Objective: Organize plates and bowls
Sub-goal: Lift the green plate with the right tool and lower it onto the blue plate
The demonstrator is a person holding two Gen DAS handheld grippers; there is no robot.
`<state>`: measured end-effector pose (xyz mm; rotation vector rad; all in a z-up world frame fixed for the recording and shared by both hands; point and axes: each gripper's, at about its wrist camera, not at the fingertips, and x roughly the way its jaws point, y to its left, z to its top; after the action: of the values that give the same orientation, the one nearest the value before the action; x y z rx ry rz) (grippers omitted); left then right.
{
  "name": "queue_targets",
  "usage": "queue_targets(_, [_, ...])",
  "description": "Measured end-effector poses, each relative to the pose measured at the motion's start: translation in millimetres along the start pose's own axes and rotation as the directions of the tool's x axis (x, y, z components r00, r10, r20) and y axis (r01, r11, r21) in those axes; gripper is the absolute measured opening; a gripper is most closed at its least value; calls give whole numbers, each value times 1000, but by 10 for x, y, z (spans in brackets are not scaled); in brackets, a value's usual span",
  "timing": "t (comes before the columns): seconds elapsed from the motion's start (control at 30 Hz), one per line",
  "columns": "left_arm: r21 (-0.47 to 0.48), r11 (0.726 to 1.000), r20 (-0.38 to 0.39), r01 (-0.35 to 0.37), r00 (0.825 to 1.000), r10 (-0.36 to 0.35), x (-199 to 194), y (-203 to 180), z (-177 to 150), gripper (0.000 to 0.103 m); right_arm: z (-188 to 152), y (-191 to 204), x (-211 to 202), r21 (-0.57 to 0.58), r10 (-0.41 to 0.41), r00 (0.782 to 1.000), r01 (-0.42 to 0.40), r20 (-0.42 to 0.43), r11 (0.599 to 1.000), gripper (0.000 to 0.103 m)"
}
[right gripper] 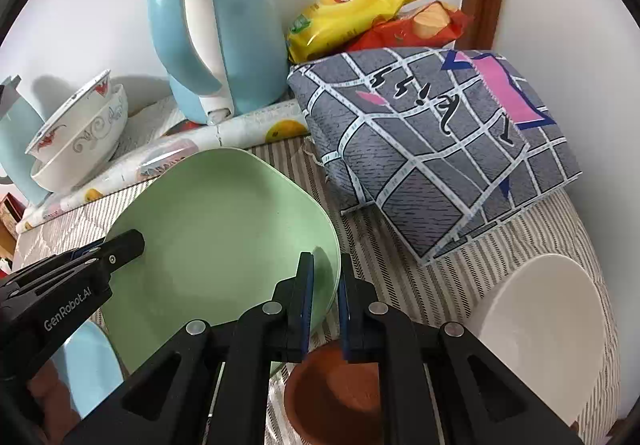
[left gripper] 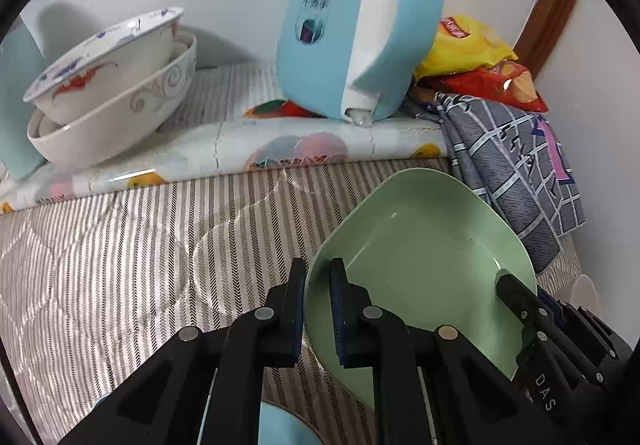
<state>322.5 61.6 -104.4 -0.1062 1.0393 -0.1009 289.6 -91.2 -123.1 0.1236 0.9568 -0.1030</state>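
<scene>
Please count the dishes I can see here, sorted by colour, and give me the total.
Green: 1, the green plate, held by both grippers
White: 3, two stacked bowls and the white plate
Light blue: 1, the blue dish
Brown: 1, the brown bowl
Total: 6

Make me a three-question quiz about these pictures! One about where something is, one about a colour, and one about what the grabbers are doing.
1. Where do the two stacked bowls sit?
A. left of the blue kettle
B. on the grey cloth
C. inside the brown pot

2. What colour is the plate being held?
A. red
B. light green
C. black

3. How is the plate held?
A. the left gripper alone
B. no gripper touches it
C. the left gripper and the right gripper each clamp its rim

Answers:
1 A, the bowls stand by the wall, left of the kettle.
2 B, it shows pale green in both views.
3 C, each wrist view shows fingers shut on the rim.
</scene>
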Motion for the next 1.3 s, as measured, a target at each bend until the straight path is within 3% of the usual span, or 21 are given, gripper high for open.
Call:
queue_targets(0.37, [31, 999, 60, 38, 997, -40, -410, -203, -90, 12, -81, -122, -488, 24, 11, 999, -12, 47, 1000, 11])
queue_targets(0.63, [44, 997, 66, 59, 996, -62, -727, -333, -390, 12, -283, -308, -917, 48, 25, 997, -29, 78, 998, 10])
queue_targets(1.3, [19, 1000, 109, -12, 994, 10, -1388, -163, -1132, 12, -957, -259, -1490, 58, 118, 987, -125, 108, 990, 10])
